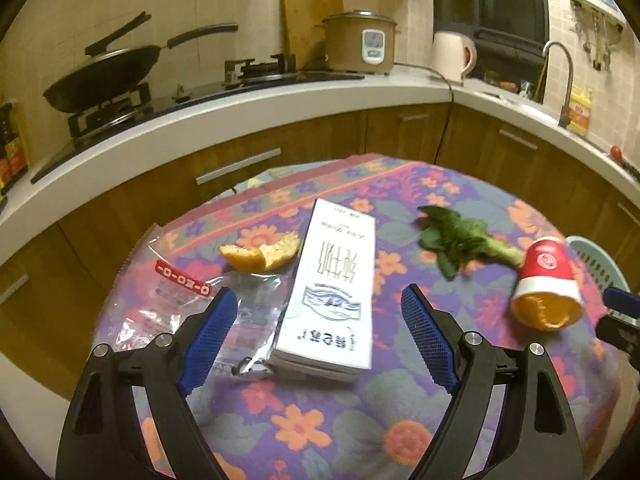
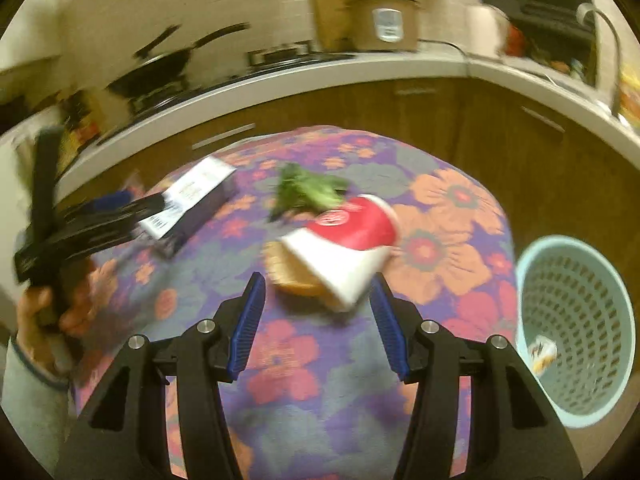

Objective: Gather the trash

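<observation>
A white milk carton (image 1: 330, 292) lies flat on the floral table, between the open fingers of my left gripper (image 1: 320, 304). A clear plastic bag (image 1: 168, 300) and orange peel (image 1: 260, 254) lie left of it. A green vegetable stalk (image 1: 464, 240) lies to the right. A red-and-white paper cup (image 2: 348, 244) lies tipped over orange peel (image 2: 296, 276), just ahead of my open right gripper (image 2: 318, 292). The carton (image 2: 192, 200) and the vegetable (image 2: 308, 192) also show in the right wrist view.
A light blue mesh bin (image 2: 576, 320) stands right of the table, holding a small wrapper (image 2: 542, 352). A curved kitchen counter (image 1: 280, 92) with a wok (image 1: 104, 72), rice cooker (image 1: 360, 42) and kettle (image 1: 454, 56) runs behind the table.
</observation>
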Tool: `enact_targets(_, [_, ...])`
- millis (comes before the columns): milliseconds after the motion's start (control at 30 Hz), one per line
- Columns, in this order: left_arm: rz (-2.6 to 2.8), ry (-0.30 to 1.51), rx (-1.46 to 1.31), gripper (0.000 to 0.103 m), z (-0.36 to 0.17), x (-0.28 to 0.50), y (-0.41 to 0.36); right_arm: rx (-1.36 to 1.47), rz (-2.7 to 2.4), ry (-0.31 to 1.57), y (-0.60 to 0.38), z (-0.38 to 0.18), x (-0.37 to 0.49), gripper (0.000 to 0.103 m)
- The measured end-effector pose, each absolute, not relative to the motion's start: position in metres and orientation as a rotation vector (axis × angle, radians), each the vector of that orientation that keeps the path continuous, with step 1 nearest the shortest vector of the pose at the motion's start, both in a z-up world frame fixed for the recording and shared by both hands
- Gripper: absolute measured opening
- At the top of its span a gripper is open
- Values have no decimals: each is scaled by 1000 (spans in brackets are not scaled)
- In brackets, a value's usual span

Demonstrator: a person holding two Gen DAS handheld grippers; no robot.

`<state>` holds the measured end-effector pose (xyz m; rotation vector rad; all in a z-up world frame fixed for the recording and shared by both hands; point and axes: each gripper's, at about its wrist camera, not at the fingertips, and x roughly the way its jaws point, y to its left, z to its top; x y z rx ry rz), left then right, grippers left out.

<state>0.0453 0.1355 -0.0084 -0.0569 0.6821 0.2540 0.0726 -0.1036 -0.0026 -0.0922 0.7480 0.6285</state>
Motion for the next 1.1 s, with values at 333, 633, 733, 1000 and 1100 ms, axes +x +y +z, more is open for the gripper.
enact_targets(333, [260,741,48,82,-21,65,124,-70,593,784,-98,-11,82,50])
enact_targets(633, [271,810,21,56,-37,78,130,-208,668,750,-62,-16,64,34])
enact_targets(733, [280,818,0,54,-40,80,133,-278,679,746,-50,-18,67,34])
enact_targets(1000, [268,805,-20,54,-41,78,131,-468,608,715,-25,-23,72,29])
enact_targets(1100, [261,802,-21,53,-41,79,130,-555,565,688,-18,-28,68,24])
